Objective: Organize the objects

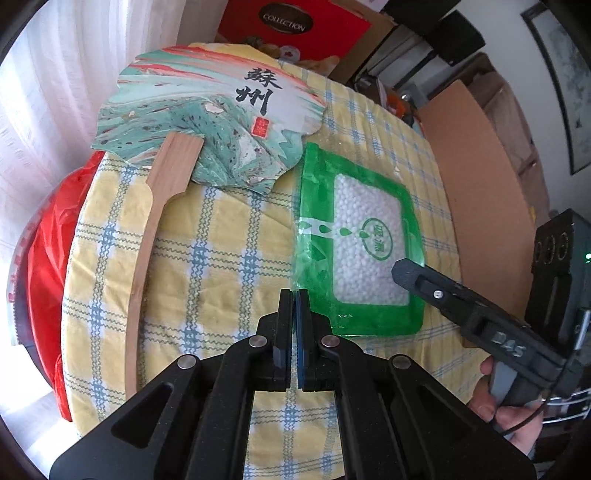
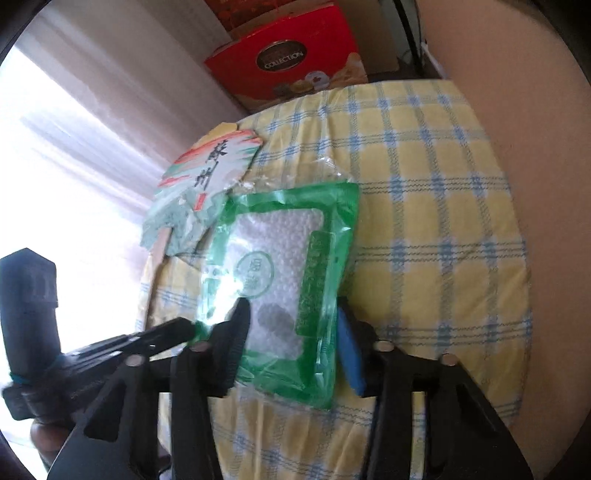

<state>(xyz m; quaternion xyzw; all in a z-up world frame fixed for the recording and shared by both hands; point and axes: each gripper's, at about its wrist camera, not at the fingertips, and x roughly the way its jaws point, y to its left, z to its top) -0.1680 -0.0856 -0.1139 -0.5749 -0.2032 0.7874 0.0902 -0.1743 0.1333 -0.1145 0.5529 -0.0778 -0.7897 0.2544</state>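
A green plastic bag (image 1: 365,240) with a clear window of white beads lies on the yellow checked tablecloth (image 1: 221,258). My right gripper (image 2: 291,328) has this bag (image 2: 273,240) between its jaws at the near end: the black finger (image 2: 240,321) rests on the window and the blue pad (image 2: 349,350) meets the bag's edge. In the left wrist view one right finger (image 1: 424,284) lies over the bag. My left gripper (image 1: 294,295) is shut on nothing, hovering over the cloth just left of the bag. A painted paper fan (image 1: 207,110) with a wooden handle (image 1: 147,240) lies to the left.
A red gift box (image 1: 291,33) stands behind the table. Red plastic (image 1: 48,258) hangs below the table's left edge. Brown cardboard (image 1: 480,184) leans along the right side. A person's hand (image 1: 498,402) holds the right gripper's grip. White curtains fill the left.
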